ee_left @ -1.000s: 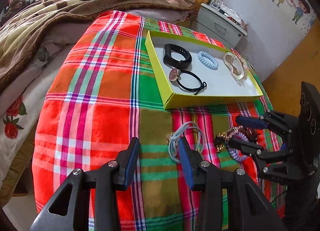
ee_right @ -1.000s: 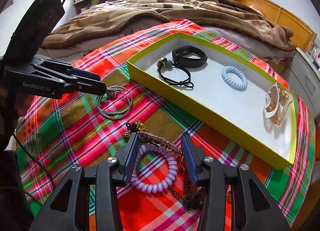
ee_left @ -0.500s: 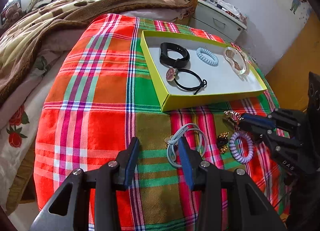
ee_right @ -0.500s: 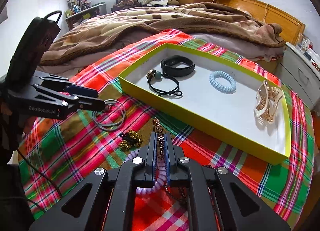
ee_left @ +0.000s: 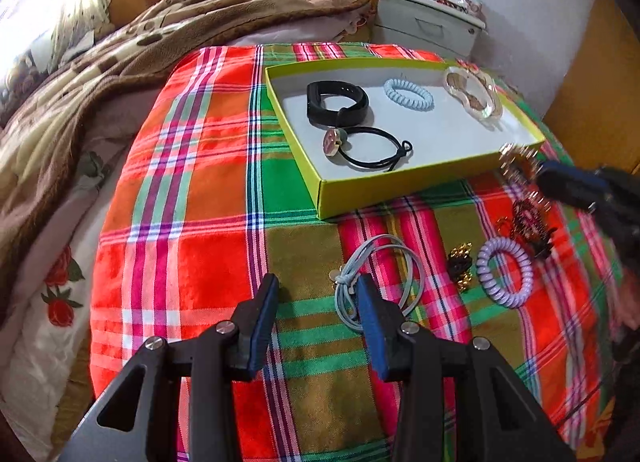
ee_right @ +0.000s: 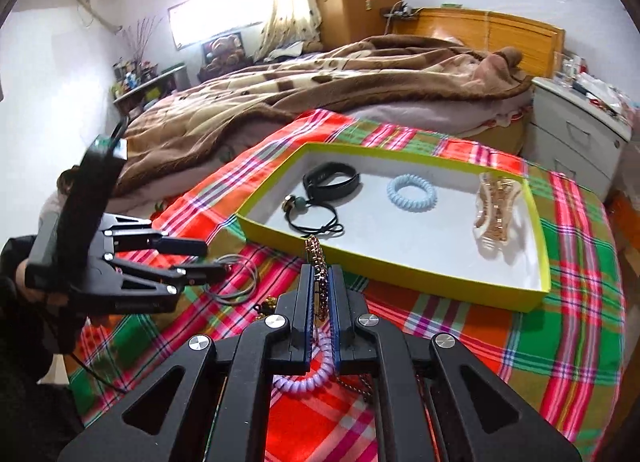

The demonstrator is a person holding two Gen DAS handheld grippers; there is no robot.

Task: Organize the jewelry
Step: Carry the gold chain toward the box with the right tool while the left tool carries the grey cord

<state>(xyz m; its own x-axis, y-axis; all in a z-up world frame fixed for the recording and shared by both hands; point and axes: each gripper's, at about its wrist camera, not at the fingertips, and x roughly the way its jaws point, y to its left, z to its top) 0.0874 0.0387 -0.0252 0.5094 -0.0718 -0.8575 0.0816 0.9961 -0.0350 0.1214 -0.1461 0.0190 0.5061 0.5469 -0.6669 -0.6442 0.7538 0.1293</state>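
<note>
My right gripper [ee_right: 321, 272] is shut on a gold chain bracelet [ee_right: 316, 252] and holds it lifted just in front of the yellow-green box [ee_right: 404, 282]; it also shows in the left wrist view [ee_left: 554, 178], blurred. The box [ee_left: 400, 186] holds a black band [ee_left: 336, 102], a black hair tie with a bead [ee_left: 368, 148], a light blue coil tie [ee_left: 409, 93] and a clear hair claw [ee_left: 472, 96]. My left gripper [ee_left: 316, 302] is open over a grey hair tie [ee_left: 376, 278]. A purple coil tie [ee_left: 504, 272] and gold trinkets [ee_left: 460, 262] lie on the plaid cloth.
The plaid cloth [ee_left: 200, 222] covers the bed's corner. A brown blanket [ee_left: 120, 62] lies behind it. A white nightstand [ee_left: 428, 22] stands at the back right. The cloth drops off at the near and right edges.
My right gripper closed on the gold chain bracelet and lifted it up toward the box's front wall. My left gripper stayed open by the grey hair tie.
</note>
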